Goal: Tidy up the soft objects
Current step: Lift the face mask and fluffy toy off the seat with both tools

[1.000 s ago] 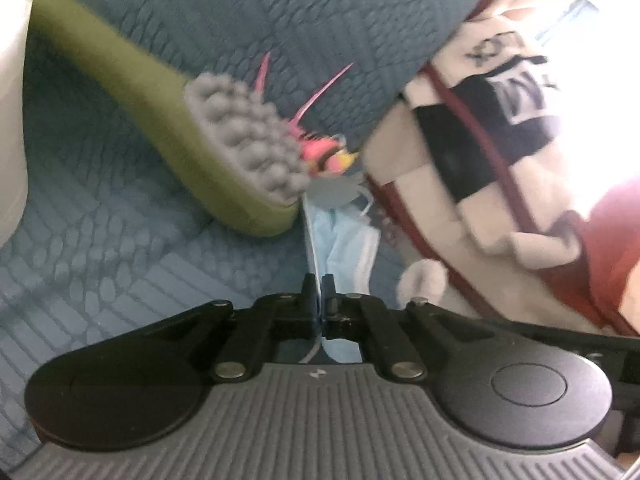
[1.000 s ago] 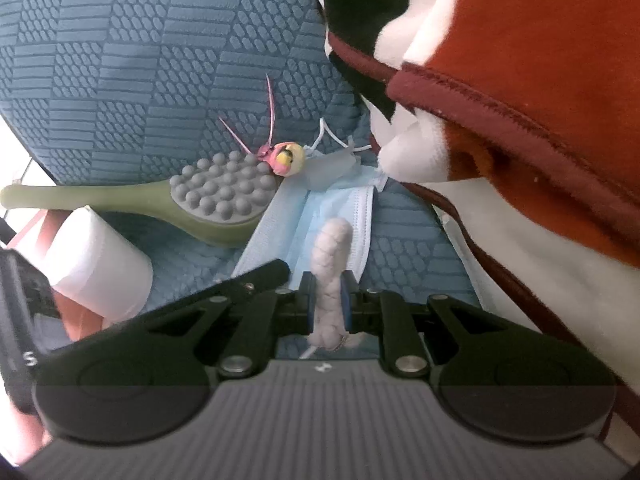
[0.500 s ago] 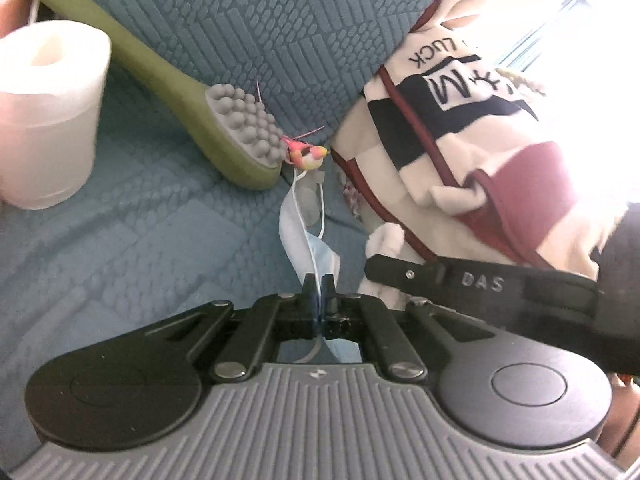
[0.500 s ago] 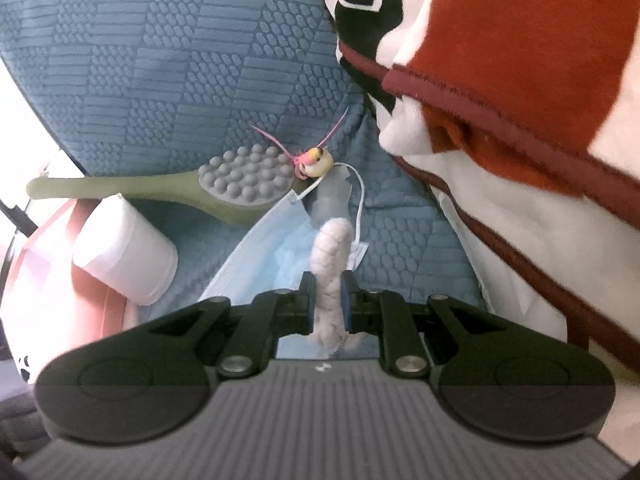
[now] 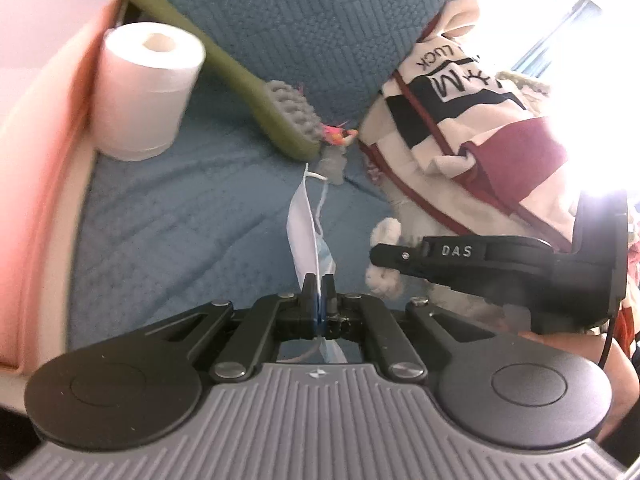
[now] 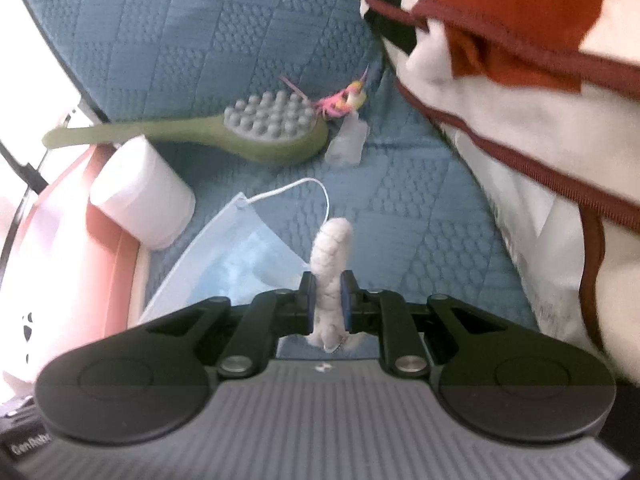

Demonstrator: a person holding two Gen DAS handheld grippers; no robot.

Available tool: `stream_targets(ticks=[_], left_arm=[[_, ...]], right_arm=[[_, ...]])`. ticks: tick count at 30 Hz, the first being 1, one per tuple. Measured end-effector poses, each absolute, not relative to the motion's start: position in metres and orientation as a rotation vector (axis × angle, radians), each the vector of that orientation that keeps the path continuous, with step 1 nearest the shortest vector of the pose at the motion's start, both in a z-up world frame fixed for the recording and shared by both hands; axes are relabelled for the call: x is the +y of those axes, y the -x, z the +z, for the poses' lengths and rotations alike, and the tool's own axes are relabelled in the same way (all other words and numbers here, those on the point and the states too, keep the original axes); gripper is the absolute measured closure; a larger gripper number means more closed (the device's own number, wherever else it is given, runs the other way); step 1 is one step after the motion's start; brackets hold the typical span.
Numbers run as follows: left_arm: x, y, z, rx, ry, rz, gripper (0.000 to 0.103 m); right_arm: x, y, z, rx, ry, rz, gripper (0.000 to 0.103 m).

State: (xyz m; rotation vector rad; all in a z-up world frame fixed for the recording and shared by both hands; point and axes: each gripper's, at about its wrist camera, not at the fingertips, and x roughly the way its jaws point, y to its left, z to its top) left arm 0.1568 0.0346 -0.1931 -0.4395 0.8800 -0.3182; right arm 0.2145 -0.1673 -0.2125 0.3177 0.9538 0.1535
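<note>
Clearly the face mask (image 5: 310, 236) is featherweight and limp: the left tongs (image 5: 319, 292) are clenched on one edge of it, and the rest rises ahead of the fingers as a thin sheet above the blue quilted sofa cushion (image 5: 180, 216), its white ear loop (image 6: 296, 190) trailing loose. A pinch on the folded edge, as now, seems the safest hold; I judge the loop alone would let it swing and snag. The right tongs (image 6: 329, 296) are clamped on a white fluffy roll (image 6: 332, 256), soft enough to squash between the pads, so I expect it to spring back once let go and not slip much.

From the left wrist the mask appears edge-on, almost a line, with the right tongs seen from the side near it and a patterned fleece blanket (image 5: 472, 132) bunched at the cushion's right edge. From the right wrist the mask spreads as a broad pleated panel near the cushion's front left. That view also shows the green massage brush (image 6: 260, 132) flat, a pink feathered toy (image 6: 344, 100) touching its head, and a toilet roll (image 6: 140, 196) against the pink bin (image 6: 80, 264) at the cushion's left edge.
</note>
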Motion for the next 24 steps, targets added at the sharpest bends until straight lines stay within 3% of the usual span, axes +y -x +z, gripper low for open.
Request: stream_targets(ticks=[7,8,11,24], left_arm=[[0.053,-0.156,-0.207,0.952,0.435,-0.264,0.099],[0.054,-0.158,-0.208,0.955,0.430,-0.263,0.091],[0.058,-0.164,-0.211,0.964,0.450,-0.231,0.048],[0.021,-0.193,-0.230,0.992,0.254,-0.239,0.045]], right_arm=[[-0.161,-0.202,-0.227,1.015,-0.295,0.150,0.086],[-0.160,-0.202,-0.228,1.019,-0.290,0.147,0.086],[-0.157,-0.203,-0.229,1.018,-0.276,0.145,0.086],[-0.158,-0.213,-0.232,1.015,-0.258,0.125,0.086]])
